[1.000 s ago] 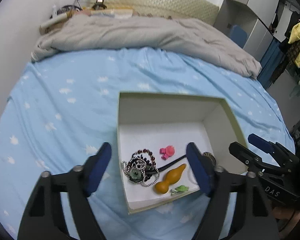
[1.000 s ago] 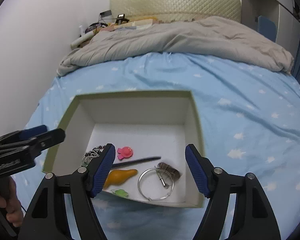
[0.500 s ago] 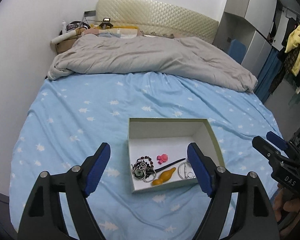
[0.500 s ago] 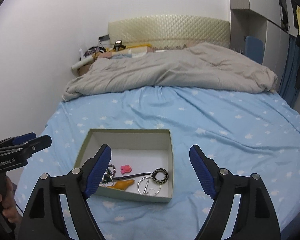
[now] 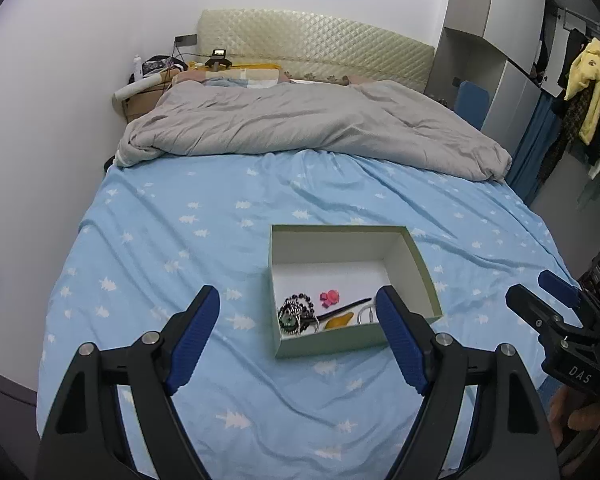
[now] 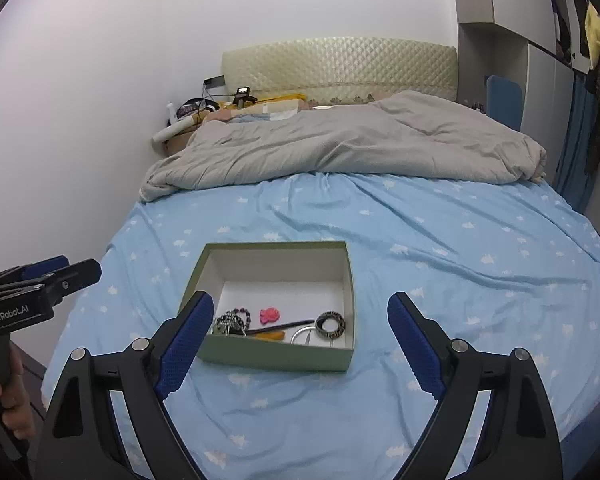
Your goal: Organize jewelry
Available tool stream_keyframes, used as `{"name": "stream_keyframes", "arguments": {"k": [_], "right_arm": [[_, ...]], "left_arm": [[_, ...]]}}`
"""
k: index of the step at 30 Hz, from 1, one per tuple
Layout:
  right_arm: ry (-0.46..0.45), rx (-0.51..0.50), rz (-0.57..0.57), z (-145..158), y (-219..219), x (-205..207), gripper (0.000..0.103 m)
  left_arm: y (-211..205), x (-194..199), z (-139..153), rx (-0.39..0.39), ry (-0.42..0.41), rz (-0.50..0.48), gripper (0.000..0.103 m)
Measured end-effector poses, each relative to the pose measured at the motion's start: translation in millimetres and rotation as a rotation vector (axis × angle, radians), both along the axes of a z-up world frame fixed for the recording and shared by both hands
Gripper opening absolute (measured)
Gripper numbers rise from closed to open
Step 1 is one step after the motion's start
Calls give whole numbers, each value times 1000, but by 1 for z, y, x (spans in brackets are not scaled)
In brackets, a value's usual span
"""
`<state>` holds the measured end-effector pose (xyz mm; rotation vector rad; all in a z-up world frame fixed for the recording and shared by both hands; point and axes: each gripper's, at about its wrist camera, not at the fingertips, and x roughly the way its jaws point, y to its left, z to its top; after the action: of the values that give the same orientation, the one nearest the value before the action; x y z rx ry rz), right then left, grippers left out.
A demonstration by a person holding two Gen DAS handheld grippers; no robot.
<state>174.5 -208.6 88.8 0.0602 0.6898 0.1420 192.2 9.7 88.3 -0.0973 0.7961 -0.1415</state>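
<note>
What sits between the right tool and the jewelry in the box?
Nothing visible. The right tool is open and empty above the blue sheet; its jaws have just been opening. Only the low near wall of the box stands in front of the jewelry, and the box is open on top.

An open box (image 5: 416, 264) is seen on the blue sheet (image 5: 180, 240); beads (image 5: 296, 314) are noted at its 7 o'clock corner.
</note>
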Motion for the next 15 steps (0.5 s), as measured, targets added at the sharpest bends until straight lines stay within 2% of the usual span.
{"name": "stream_keyframes", "arguments": {"k": [15], "right_arm": [[-15,-11,-9,-3,1,-23,89]], "left_arm": [[1,-24,-6,11,10,21,80]]}}
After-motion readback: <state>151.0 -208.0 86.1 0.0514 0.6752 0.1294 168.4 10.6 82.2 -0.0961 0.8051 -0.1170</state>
